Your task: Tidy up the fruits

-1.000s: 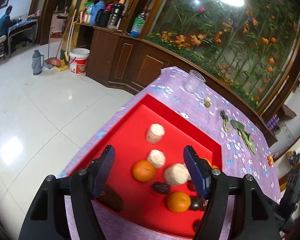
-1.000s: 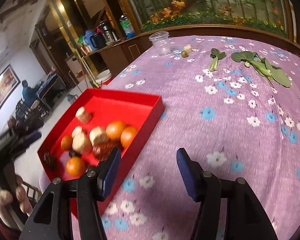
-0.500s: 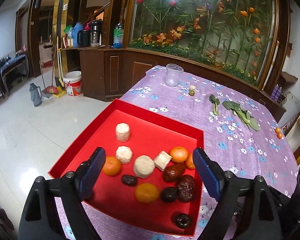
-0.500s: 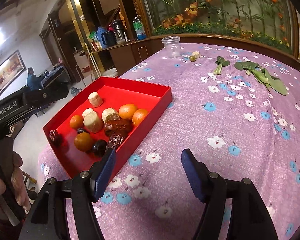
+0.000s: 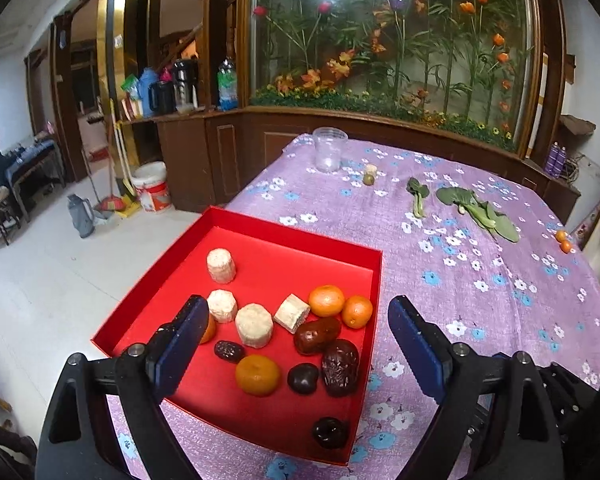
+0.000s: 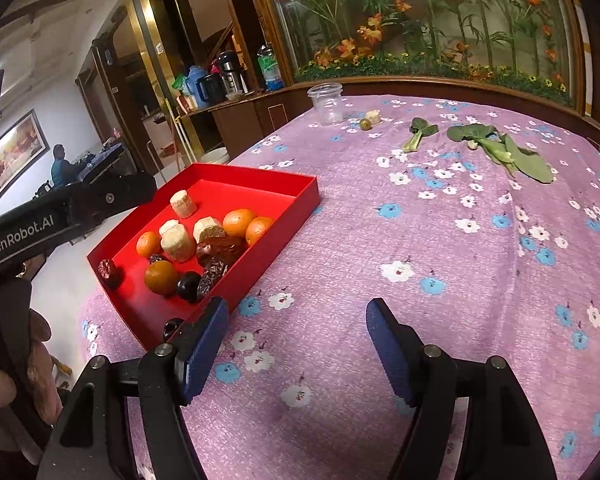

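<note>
My left claw (image 5: 296, 334) hangs over the near end of the red tray (image 5: 260, 226), jaws opening with nothing pinched. My right claw (image 6: 294, 334) is over bare table (image 6: 440, 220) just right of the tray, jaws also opening, empty. Oranges (image 5: 326, 300), dates (image 5: 316, 334) and pale cakes (image 5: 221, 265) lie in the tray; greens (image 5: 480, 210) and a cup (image 5: 329, 154) sit far off.
</note>
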`<state>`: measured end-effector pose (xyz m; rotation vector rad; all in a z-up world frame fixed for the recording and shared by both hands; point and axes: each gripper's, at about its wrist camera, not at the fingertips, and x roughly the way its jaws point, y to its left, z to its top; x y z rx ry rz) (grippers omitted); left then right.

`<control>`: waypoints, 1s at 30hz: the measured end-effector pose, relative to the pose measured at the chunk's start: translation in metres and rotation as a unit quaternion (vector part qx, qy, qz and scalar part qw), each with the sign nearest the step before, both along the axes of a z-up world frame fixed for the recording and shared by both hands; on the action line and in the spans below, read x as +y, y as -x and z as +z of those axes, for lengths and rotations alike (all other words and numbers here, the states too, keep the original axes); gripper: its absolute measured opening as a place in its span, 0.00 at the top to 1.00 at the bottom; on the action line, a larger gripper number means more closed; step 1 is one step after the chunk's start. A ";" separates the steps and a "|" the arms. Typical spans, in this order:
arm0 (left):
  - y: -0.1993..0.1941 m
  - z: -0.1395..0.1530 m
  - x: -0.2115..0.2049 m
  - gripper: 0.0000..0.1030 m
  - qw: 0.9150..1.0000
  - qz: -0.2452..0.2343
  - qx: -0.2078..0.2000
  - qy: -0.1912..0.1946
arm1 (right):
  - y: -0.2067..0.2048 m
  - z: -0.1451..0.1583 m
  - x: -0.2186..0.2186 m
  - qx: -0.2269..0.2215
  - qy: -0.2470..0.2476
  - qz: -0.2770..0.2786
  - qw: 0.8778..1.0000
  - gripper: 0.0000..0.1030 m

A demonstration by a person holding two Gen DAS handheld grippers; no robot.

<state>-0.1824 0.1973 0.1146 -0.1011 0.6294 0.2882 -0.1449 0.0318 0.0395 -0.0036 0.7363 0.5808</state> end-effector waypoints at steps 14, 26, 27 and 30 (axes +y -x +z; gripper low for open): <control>-0.004 -0.016 -0.014 0.04 0.999 0.010 0.033 -0.028 | 0.013 0.007 0.011 -0.028 0.024 0.005 0.999 0.20; -0.007 -0.033 -0.006 0.04 0.998 0.001 0.061 0.006 | 0.009 -0.002 0.021 -0.017 0.049 0.005 0.999 0.19; -0.007 -0.033 -0.005 0.04 0.998 0.001 0.062 0.008 | 0.009 -0.002 0.022 -0.017 0.050 0.006 0.999 0.19; -0.007 -0.034 -0.005 0.04 0.998 0.001 0.062 0.010 | 0.010 -0.003 0.024 -0.016 0.053 0.007 0.998 0.19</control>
